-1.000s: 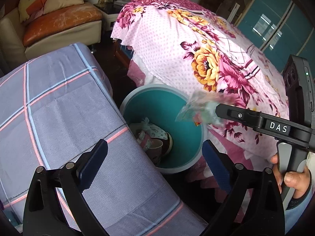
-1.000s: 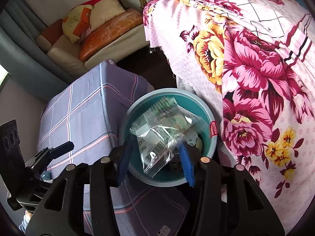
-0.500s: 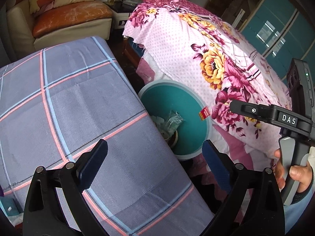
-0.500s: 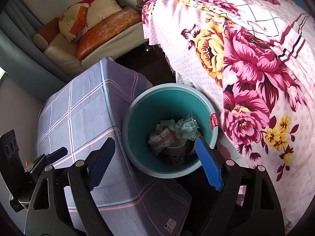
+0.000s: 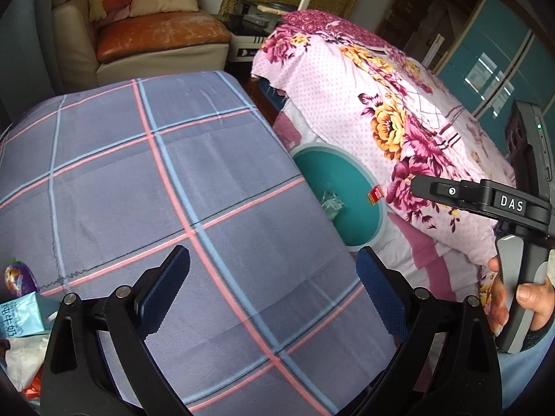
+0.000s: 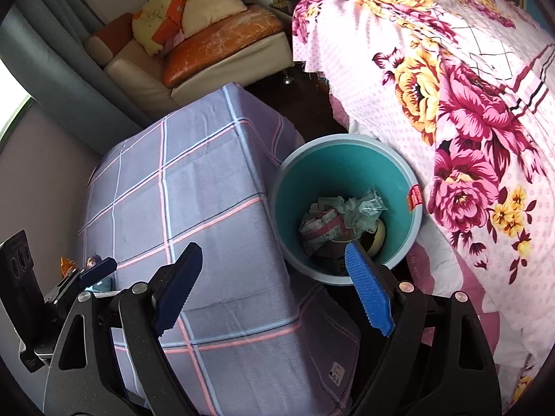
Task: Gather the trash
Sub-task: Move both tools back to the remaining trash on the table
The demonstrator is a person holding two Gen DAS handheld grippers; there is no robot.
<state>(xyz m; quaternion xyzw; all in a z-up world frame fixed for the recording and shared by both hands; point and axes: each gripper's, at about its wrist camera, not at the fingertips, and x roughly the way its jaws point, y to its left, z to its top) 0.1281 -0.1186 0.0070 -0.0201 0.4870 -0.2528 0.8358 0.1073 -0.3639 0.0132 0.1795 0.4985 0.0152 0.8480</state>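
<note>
A teal trash bin (image 6: 409, 242) stands on the floor between the checked table and the floral bed; it also shows in the left wrist view (image 5: 360, 222). Inside it lie a clear plastic wrapper (image 6: 367, 208), a red and white carton (image 6: 322, 228) and other trash. My right gripper (image 6: 274, 277) is open and empty above the bin's near rim. My left gripper (image 5: 274, 291) is open and empty over the table. At the table's left edge lie a teal milk carton (image 5: 20, 315), a purple wrapped sweet (image 5: 19, 279) and white crumpled paper (image 5: 24, 360).
The table has a grey-blue checked cloth (image 5: 138, 180). A bed with a pink floral sheet (image 5: 374, 104) stands right of the bin. A sofa with an orange cushion (image 5: 159, 34) and pillows is at the back. Dark floor lies between them.
My right gripper opened and dropped the clear wrapper into the bin, then drew back. My left gripper moved left over the table, bringing the trash at its left edge into view.
</note>
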